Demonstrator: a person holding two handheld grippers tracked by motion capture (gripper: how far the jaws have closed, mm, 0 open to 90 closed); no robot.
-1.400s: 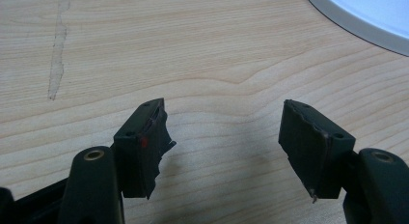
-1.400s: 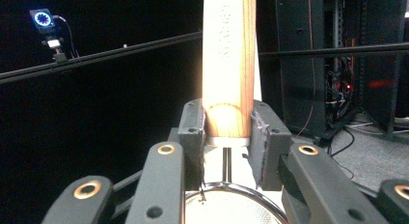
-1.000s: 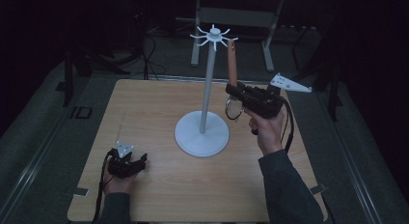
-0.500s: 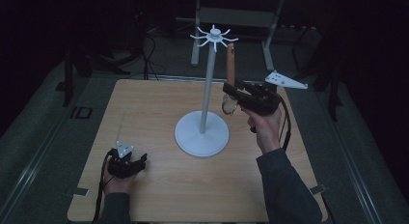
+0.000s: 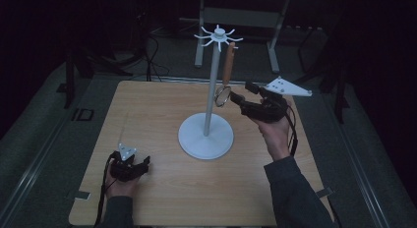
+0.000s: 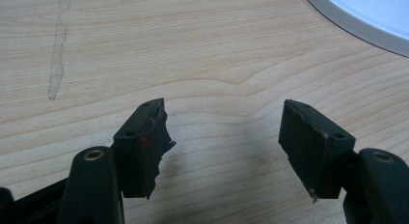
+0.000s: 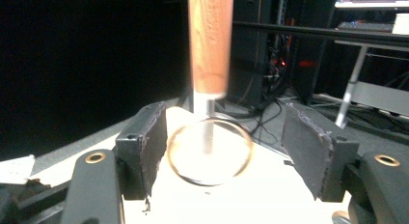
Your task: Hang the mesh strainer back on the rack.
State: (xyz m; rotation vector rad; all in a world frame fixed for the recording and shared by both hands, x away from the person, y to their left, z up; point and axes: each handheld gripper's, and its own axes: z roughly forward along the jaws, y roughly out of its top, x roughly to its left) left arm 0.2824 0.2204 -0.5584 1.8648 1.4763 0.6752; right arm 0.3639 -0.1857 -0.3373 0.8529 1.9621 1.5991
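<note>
Wooden table (image 5: 157, 115) bore a white stand (image 5: 206, 134), small wood-handled strainer (image 5: 225, 80) hung from its top hook, right gripper (image 7: 224, 142) spread wide around the ring, left gripper (image 6: 224, 132) rested wide open, empty.

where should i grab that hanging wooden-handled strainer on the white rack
Probably the wooden handle, from the right-hand side. It hangs upright from a rack hook, straight and thick enough for flat jaws. The wire ring below is thin and could slip. The right hand-held gripper already stands open around the ring; raise it to the handle.
</note>
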